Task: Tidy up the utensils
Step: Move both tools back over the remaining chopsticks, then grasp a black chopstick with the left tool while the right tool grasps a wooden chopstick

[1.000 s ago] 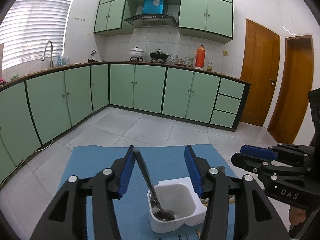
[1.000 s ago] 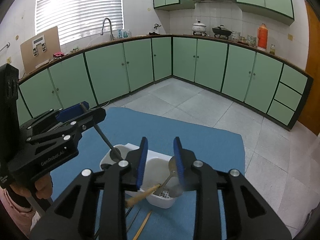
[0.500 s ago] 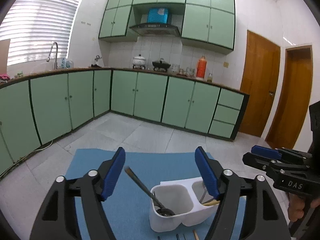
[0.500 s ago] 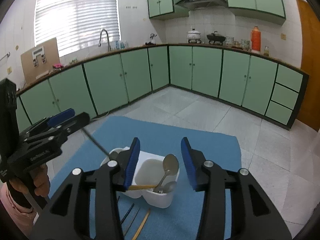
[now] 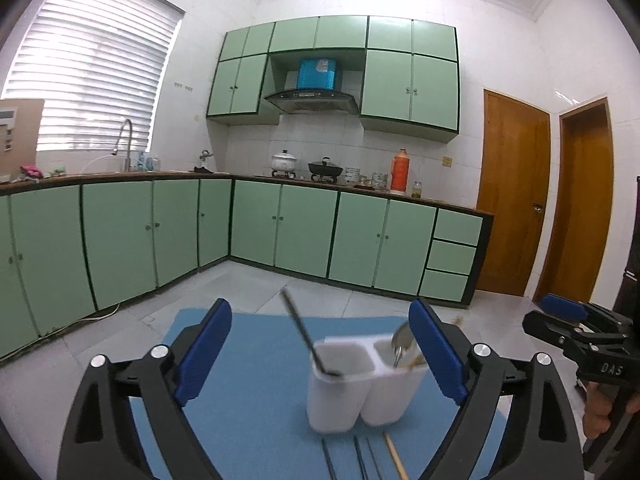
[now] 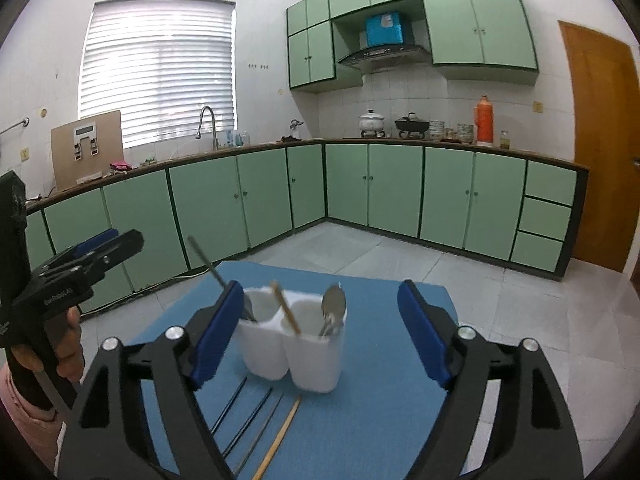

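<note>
Blue mat (image 6: 384, 392) carries a white two-compartment holder (image 6: 296, 354) with spoons (image 6: 334, 306).

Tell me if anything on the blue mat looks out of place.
Yes. Several chopsticks, dark ones and a wooden one, lie loose on the blue mat in front of the white holder, while the spoons and one wooden chopstick already stand inside it. Both grippers are opening, with nothing held between the pads.

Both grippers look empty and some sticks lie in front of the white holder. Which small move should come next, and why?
Probably lower the right gripper, its empty jaws opening, onto the wooden chopstick. It lies loose on the blue mat before the white holder.
</note>
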The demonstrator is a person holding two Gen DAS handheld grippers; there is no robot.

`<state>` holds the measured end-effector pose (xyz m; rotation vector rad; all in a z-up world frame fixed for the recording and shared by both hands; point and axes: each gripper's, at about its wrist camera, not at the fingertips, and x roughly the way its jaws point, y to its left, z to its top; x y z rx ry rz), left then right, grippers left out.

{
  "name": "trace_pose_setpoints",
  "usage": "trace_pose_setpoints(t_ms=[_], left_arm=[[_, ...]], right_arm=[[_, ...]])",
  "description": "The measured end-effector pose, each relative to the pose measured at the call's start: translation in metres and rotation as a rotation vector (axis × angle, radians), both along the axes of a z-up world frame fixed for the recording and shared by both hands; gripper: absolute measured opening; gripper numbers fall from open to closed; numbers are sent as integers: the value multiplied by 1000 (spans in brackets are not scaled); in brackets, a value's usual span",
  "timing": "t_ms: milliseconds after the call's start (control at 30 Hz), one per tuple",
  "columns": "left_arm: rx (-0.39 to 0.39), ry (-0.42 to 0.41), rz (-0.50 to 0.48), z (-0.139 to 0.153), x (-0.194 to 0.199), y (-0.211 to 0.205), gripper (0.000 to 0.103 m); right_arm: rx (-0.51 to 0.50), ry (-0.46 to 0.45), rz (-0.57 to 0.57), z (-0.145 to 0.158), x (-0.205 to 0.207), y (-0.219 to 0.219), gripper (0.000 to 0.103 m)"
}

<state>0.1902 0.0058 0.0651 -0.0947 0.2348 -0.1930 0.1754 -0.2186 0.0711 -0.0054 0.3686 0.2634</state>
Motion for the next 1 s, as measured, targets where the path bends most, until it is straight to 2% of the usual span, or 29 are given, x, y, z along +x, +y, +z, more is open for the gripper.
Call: trace_pose_setpoints(t_ms=[200, 400, 500, 700, 767, 867, 1000], left_arm=[[44, 24, 48, -41, -39, 0, 89], [131, 49, 89, -89, -75, -10, 89], [148, 68, 86, -109, -90, -12, 89], [164, 150, 75, -140, -106, -12, 89], [192, 202, 83, -146, -105, -14, 89], [189, 252, 78, -152, -108, -14, 89], [186, 287, 78, -158, -116, -12, 89]], right_arm=[[1, 43, -56, -50, -37, 6, 79], [-5, 70, -144, -97, -65, 17, 79], [-11, 87, -168, -121, -77, 26, 78], [-37, 162, -165, -163, -96, 45, 68], [-57, 214, -165, -169, -95, 50, 60], [-67, 284, -127, -173, -96, 57, 56], [-90, 319, -96, -176, -101, 64, 46]])
